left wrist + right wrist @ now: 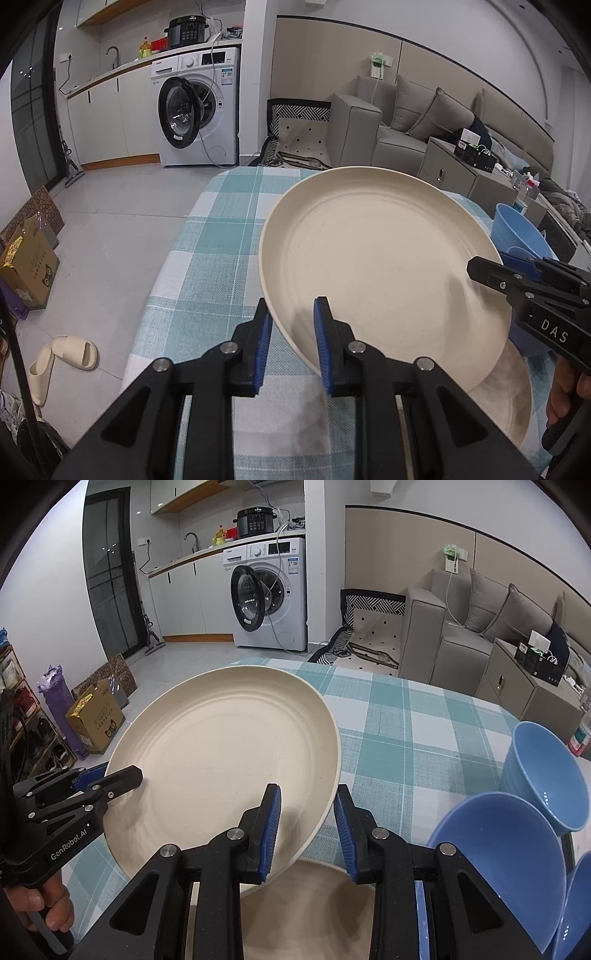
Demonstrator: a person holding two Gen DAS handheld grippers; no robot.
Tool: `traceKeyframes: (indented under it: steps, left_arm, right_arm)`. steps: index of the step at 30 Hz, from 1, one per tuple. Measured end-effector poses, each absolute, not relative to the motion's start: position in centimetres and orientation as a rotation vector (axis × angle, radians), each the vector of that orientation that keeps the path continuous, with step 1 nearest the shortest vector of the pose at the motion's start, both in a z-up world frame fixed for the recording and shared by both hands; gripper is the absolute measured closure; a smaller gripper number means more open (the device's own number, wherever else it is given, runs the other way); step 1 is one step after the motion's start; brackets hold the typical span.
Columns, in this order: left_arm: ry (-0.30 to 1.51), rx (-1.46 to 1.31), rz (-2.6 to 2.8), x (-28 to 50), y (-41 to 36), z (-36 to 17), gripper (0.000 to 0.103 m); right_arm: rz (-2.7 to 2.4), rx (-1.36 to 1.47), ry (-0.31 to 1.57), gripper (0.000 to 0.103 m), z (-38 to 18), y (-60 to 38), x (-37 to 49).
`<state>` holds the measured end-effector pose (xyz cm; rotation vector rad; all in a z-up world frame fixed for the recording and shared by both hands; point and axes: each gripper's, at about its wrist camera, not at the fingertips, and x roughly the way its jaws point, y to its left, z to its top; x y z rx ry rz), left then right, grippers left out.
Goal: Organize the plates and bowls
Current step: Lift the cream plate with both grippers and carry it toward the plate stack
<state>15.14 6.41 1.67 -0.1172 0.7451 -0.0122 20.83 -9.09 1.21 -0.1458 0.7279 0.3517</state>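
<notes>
The left gripper (293, 341), black with blue ribbed pads, is clamped on the near left rim of a large, round, cream speckled plate (380, 266), one pad under the rim and one on its upper face. The right gripper (308, 830) pinches the same plate at its opposite rim. Between them the plate is held clear of the table, tilted, with nothing on it. Directly beneath lies a second cream plate of the same kind (306, 908), flat on the teal-and-white checked tablecloth (399, 734) and likewise bare. To the right of the plates stand light blue plastic bowls (543, 775); the nearer one (506, 853) tips toward the camera, and both show bare insides. A hand (48, 904) grips the left gripper's handle in the right wrist view.
</notes>
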Motion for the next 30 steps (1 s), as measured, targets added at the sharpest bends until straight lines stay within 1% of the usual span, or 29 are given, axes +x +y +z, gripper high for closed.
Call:
traceKeyframes:
  steps: [6, 30]
  left_arm:
    - [0.73, -0.101, -0.021, 13.5, 5.6, 2.3, 0.082]
    - [0.699, -0.037, -0.074, 8.0, 2.5, 3.3, 0.082]
  right_arm:
    - [0.343, -0.131, 0.701, 0.073, 2.1, -10.2, 18.2]
    - [0.307, -0.085, 0.686, 0.073, 2.0, -13.6, 11.2]
